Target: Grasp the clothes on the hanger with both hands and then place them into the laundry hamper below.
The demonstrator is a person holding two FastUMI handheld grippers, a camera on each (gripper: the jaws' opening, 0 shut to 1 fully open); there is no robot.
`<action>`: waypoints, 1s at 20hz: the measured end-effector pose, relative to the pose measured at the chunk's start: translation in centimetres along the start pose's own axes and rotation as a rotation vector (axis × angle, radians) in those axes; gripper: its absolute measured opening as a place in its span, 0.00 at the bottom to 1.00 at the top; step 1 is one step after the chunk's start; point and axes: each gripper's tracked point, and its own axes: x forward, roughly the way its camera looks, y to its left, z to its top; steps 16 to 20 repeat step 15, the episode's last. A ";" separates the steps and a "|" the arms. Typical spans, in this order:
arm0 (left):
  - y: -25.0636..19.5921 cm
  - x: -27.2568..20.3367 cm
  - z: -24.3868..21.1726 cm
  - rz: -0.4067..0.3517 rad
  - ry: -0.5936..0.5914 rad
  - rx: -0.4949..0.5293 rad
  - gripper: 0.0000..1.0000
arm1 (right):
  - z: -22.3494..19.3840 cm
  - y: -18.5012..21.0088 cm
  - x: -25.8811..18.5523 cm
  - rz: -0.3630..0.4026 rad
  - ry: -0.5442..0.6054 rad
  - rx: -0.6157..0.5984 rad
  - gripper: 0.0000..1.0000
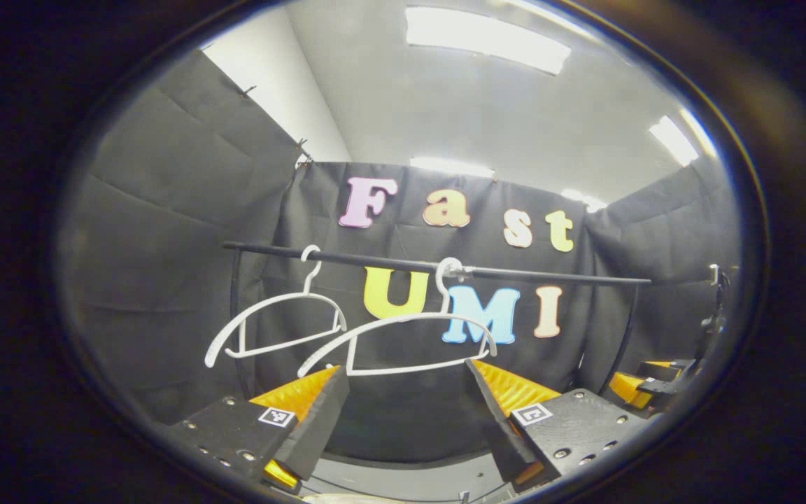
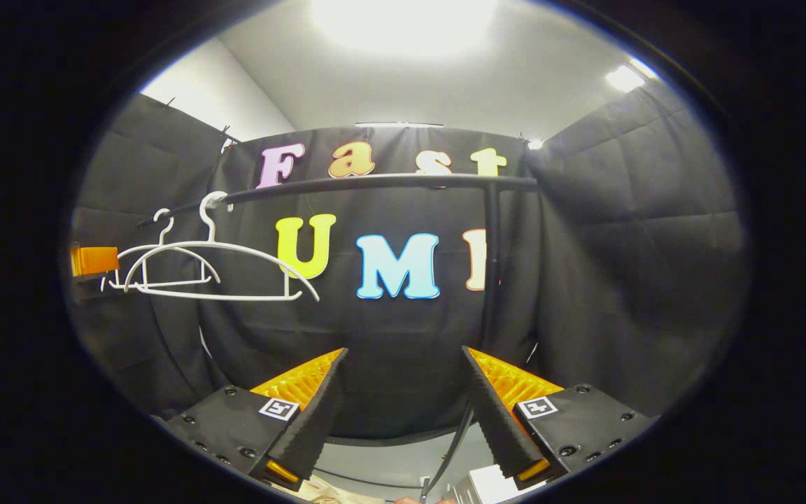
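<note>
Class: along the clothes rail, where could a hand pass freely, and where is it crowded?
The rail is bare from the nearer hanger to the upright post. It is crowded at the other end, where two white hangers overlap. Both tongs, left and right, are open and empty.

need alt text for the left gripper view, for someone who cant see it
Two bare white plastic hangers hang from a black horizontal rail, no clothes on them. The left gripper points up at them, its black-and-orange fingers spread apart with nothing between. The right gripper shows at the right edge.
</note>
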 end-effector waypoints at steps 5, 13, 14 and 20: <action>0.4 -0.3 -0.3 0.023 -0.007 -0.018 0.96 | 0.6 -3.2 -1.6 -0.081 -0.011 0.029 0.95; -2.5 -0.4 -5.2 0.002 0.094 0.066 0.96 | -3.0 -6.9 -3.3 -0.145 0.056 0.037 0.96; -3.2 -0.5 -6.0 0.003 0.107 0.064 0.96 | -3.5 -7.5 -3.4 -0.147 0.058 0.035 0.99; -3.7 -0.4 -6.9 0.005 0.127 0.062 0.96 | -4.1 -7.8 -3.4 -0.142 0.065 0.031 0.99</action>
